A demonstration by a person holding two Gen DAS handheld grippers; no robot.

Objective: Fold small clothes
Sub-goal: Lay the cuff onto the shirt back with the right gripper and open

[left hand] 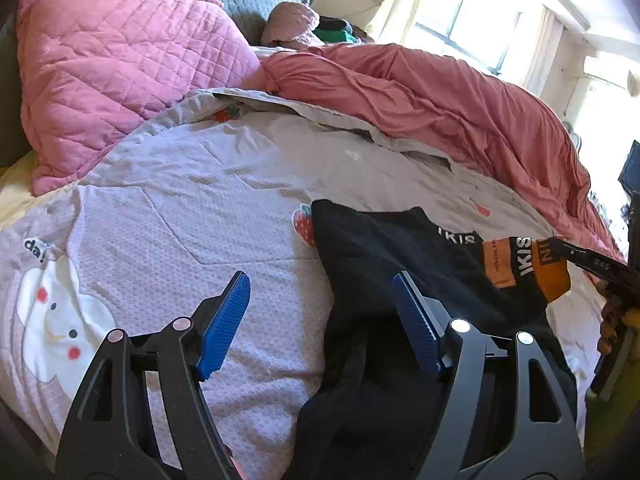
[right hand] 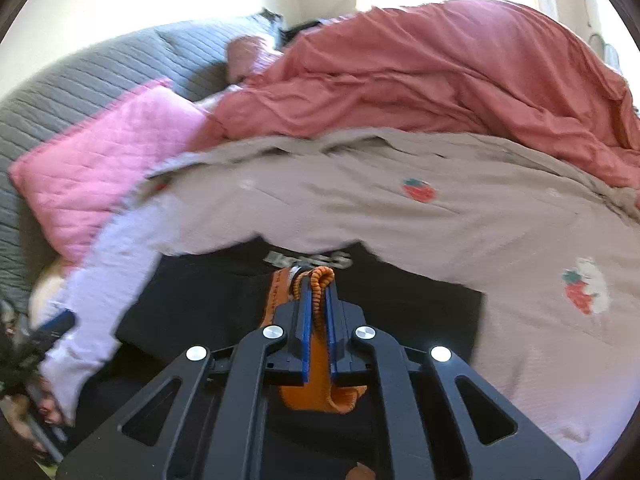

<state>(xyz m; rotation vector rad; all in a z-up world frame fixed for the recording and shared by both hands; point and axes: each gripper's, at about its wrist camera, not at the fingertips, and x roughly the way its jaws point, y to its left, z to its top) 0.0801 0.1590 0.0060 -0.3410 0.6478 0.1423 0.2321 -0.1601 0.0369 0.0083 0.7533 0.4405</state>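
Observation:
A small black garment (left hand: 384,264) with an orange waistband (left hand: 532,268) printed with white letters lies on the bed. My left gripper (left hand: 320,320) is open, its blue pads (left hand: 224,328) hovering over the garment's left edge, holding nothing. My right gripper (right hand: 318,292) is shut on the orange waistband (right hand: 316,392) and lifts it above the black fabric (right hand: 208,304). In the left wrist view the right gripper (left hand: 592,260) enters from the right, pinching the waistband.
The bed is covered by a pale quilt with strawberry prints (left hand: 224,184). A pink quilted pillow (left hand: 120,72) lies at the back left, a rumpled salmon duvet (left hand: 440,96) at the back right. A grey headboard (right hand: 80,80) stands behind. A bright window (left hand: 460,12) is beyond.

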